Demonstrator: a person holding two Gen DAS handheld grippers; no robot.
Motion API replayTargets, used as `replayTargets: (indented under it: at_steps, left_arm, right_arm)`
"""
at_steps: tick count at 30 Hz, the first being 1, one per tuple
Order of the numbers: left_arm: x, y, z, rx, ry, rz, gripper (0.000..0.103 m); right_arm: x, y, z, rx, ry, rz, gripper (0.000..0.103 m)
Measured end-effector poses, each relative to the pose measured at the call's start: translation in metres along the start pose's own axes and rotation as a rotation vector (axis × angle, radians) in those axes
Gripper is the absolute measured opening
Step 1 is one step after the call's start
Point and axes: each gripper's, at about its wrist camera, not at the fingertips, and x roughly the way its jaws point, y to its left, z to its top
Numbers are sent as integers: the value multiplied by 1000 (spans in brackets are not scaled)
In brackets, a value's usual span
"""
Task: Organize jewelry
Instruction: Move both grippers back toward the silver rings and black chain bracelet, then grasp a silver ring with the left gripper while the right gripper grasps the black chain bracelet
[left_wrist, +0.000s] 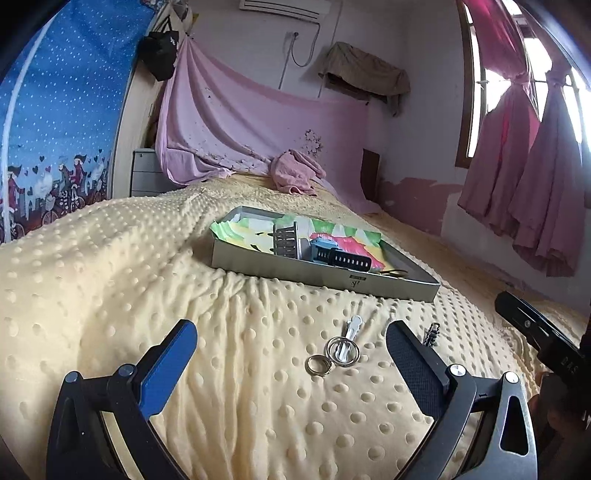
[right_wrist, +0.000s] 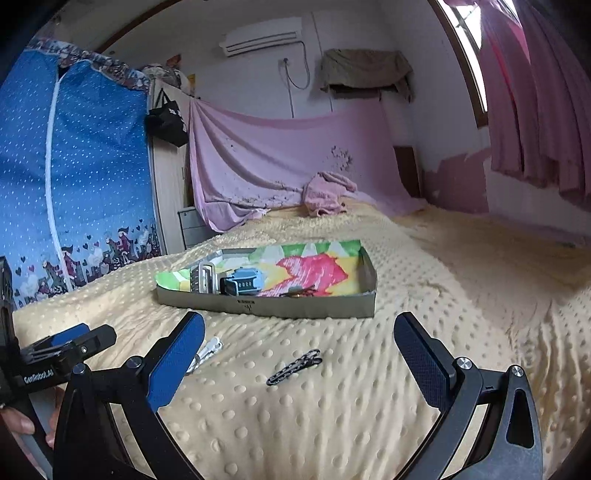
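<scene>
Both grippers hang spread wide and empty, the left gripper (left_wrist: 291, 350) over the rings (left_wrist: 334, 356) on the blanket (left_wrist: 110, 277), near the tray (left_wrist: 325, 273). Come straight down, pinching one ring's rim, since the soft blanket gives.

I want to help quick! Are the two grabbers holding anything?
Left gripper: open, holding nothing.
Right gripper: open, holding nothing.
</scene>
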Motion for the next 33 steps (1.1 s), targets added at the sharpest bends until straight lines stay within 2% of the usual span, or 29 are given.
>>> replayTargets:
  at_steps: [7, 9, 12, 15, 19, 24, 27, 29, 33]
  left_arm:
    - [-2, -9, -1, 42, -2, 7, 103]
    - [-2, -10, -1, 51, -5, -1, 102]
    - [-2, -13, -2, 69, 0, -18, 94]
    - [1, -17, -3, 89, 16, -37, 89]
    - [13, -22, -6, 109, 76, -70, 71]
    - [40, -23, -10, 102, 206, -81, 53]
    - [60, -17, -13, 68, 301, -62, 41]
    - [66, -11, -15, 37, 327, -66, 37]
    - [66, -10, -17, 30, 326, -79, 34]
  right_arm:
    - [19, 4, -7, -7, 57, 5, 100]
    - [23, 5, -8, -12, 74, 17, 96]
    - [30, 6, -10, -14, 107, 33, 77]
    - [38, 7, -13, -8, 136, 53, 72]
    - [51, 9, -18, -5, 187, 72, 60]
    - [71, 5, -26, 32, 260, 64, 56]
    - [84, 1, -32, 68, 303, 65, 49]
    - [92, -2, -35, 91, 327, 65, 49]
    - [103, -2, -40, 126, 340, 78, 43]
